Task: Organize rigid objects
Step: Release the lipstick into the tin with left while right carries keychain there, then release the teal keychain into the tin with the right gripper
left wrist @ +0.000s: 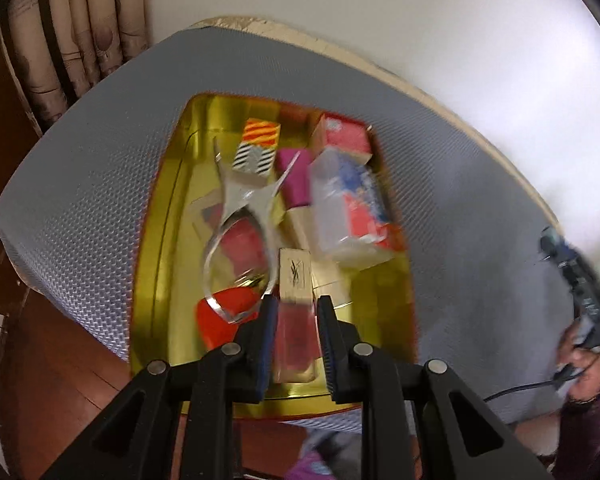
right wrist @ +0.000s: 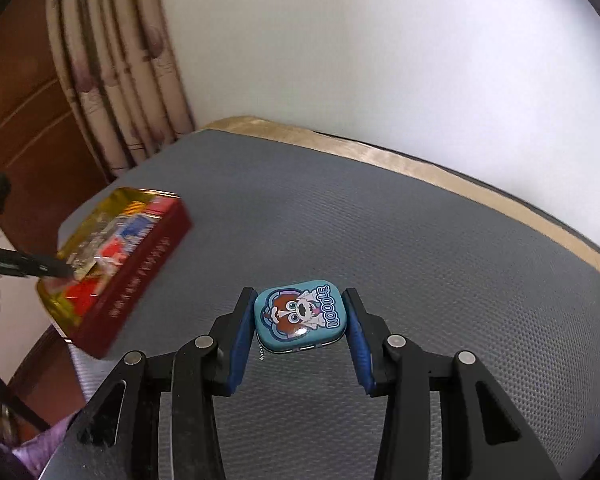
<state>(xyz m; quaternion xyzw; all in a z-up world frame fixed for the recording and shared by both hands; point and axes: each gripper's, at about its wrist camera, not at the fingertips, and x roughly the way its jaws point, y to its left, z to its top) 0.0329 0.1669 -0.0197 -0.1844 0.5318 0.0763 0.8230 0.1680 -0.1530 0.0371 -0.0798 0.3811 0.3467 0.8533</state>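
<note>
Grey textured matting covers the tabletop [right wrist: 380, 208], with a white wall behind it and a patterned curtain [right wrist: 112, 80] at the upper left.

In the left wrist view, the left gripper [left wrist: 296, 312] has its fingers shut on a slim pink bottle with a pale gold cap [left wrist: 295, 276]. The bottle's long axis runs up the frame along the fingers, cap end pointing away from the camera. It hangs over the near end of a gold-lined tin [left wrist: 156, 216], whose long axis also runs up the frame. Just left of the bottle sits a clear curved plastic piece [left wrist: 240, 232] over a red object [left wrist: 224, 312]. Further up the tin lie a striped box [left wrist: 258, 144], a magenta item [left wrist: 296, 180] and a clear case with red and blue print [left wrist: 348, 204].

In the right wrist view, the right gripper [right wrist: 300, 320] holds a small blue tin [right wrist: 300, 316] between its fingers, part way open and pressed on its sides. Its picture lid faces up, lettering running up its right edge, long axis across the frame. It sits low centre, above the mat. The gold-lined tin, dark red outside, is at the left, well apart, with the left gripper reaching into it.
</note>
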